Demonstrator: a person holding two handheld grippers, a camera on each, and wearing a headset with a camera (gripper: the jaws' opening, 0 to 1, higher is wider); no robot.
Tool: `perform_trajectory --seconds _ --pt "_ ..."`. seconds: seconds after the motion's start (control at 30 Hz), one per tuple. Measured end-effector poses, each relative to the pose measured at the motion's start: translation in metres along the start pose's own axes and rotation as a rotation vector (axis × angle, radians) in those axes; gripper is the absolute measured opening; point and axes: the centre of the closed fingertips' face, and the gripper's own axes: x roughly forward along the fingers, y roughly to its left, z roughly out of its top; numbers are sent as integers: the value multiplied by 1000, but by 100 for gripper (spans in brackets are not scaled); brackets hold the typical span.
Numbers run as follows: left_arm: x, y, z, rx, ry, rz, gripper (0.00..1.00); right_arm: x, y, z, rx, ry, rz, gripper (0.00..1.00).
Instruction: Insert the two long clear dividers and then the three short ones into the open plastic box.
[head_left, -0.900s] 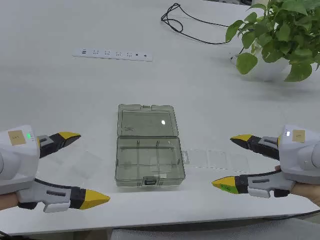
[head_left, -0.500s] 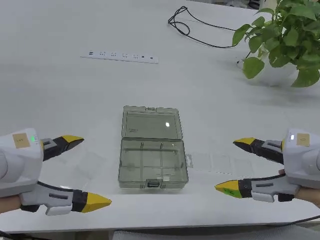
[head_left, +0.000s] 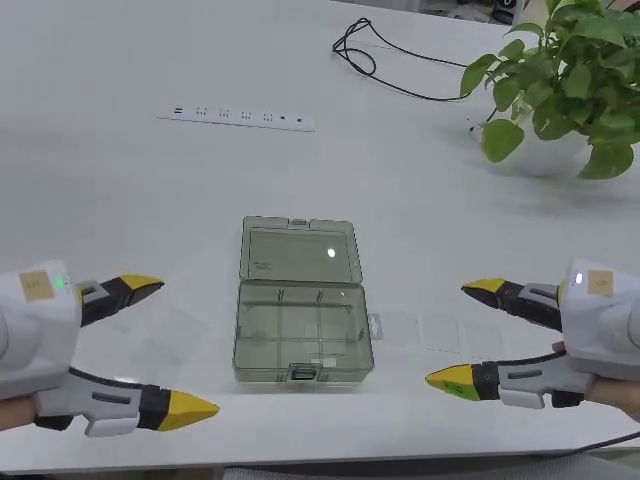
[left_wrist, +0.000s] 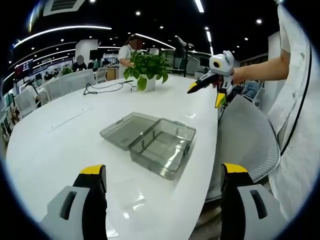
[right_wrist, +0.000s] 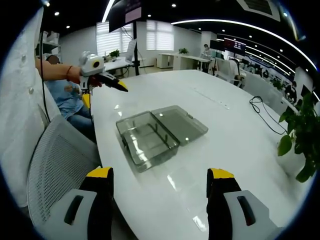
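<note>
Open from above: box (head_left: 300, 335), with its lid (head_left: 299, 250) lying flat on the bench (head_left: 120, 200) just behind. Left of the box, wide free bench as far as the left gripper (head_left: 188, 346), jaws spread. Right of the box, flat clear dividers (head_left: 430, 330) just beside it, then the right gripper (head_left: 447, 334), jaws likewise spread. Far behind the box, well apart: power strip (head_left: 240, 117), cable (head_left: 400, 70), plant (head_left: 565, 70).
</note>
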Motion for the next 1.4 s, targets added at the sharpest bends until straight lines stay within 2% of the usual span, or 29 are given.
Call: perform_trajectory --seconds 0.6,1.4 --pt "3 0 1 9 13 -18 97 0 0 -5 2 5 -14 77" --pt "5 2 0 18 32 -32 97 1 0 -3 13 -6 -18 76"
